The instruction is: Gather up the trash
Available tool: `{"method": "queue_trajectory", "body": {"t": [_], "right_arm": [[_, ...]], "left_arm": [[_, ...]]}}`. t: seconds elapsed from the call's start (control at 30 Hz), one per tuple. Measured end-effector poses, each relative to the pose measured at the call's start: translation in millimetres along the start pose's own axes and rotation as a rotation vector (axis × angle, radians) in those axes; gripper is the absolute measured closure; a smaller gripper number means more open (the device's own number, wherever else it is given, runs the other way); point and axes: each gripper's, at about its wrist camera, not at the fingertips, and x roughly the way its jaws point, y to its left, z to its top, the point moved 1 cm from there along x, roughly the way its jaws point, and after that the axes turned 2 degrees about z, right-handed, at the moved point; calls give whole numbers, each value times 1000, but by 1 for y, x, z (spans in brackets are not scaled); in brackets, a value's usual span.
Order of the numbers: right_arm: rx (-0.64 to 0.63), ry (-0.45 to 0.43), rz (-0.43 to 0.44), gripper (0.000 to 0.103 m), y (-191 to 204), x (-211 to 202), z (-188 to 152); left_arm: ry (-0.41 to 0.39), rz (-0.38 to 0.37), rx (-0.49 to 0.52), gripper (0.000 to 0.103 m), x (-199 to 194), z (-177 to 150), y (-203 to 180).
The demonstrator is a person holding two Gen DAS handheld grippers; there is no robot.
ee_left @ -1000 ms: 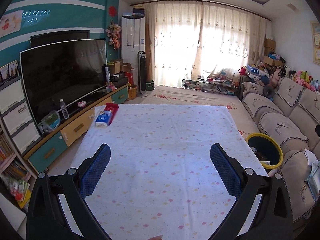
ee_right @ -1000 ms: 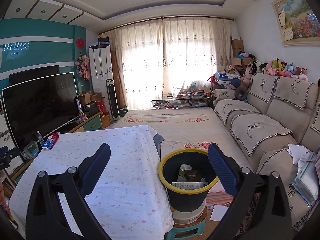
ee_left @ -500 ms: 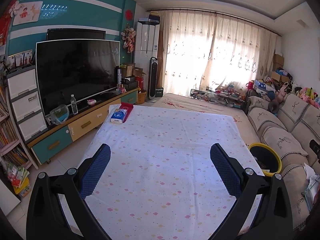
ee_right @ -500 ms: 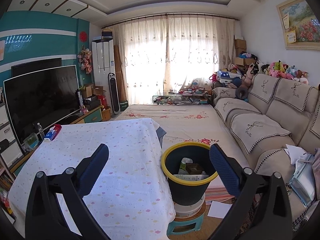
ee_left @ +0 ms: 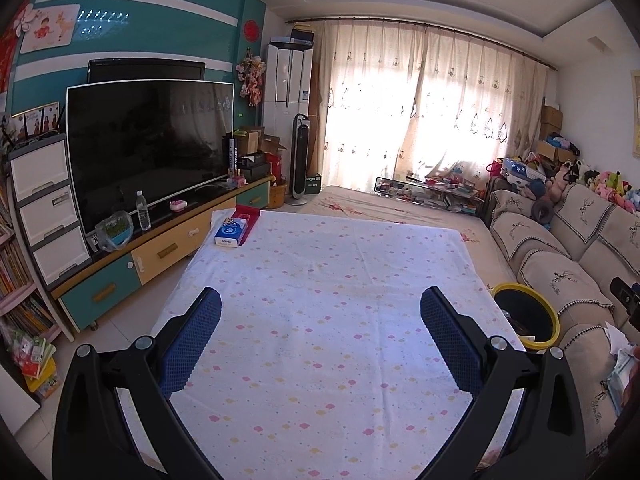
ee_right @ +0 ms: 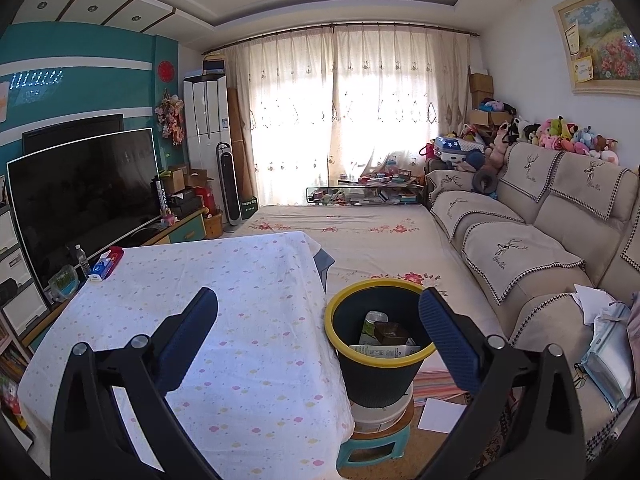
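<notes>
A dark trash bin with a yellow rim stands on a small stool right of the table and holds cartons and a box. It also shows in the left wrist view. My right gripper is open and empty, above the table's right edge and the bin. My left gripper is open and empty above the table, which has a white dotted cloth. A blue tissue pack beside a red box lies at the table's far left corner.
A TV on a low cabinet runs along the left. A beige sofa runs along the right, with paper and bags on its near end. A white paper sheet lies on the floor by the stool.
Both grippers have pulled back and risen slightly, so the table and bin look farther away. The left view has turned left, showing more of the TV cabinet. Both stay open.
</notes>
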Motion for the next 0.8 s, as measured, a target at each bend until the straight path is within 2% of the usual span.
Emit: {"method": "queue_trajectory", "body": {"t": [0.8], "right_arm": [[13, 7, 4, 7, 4, 4, -3]], "left_arm": [[6, -8, 14, 5, 5, -4, -5]]}}
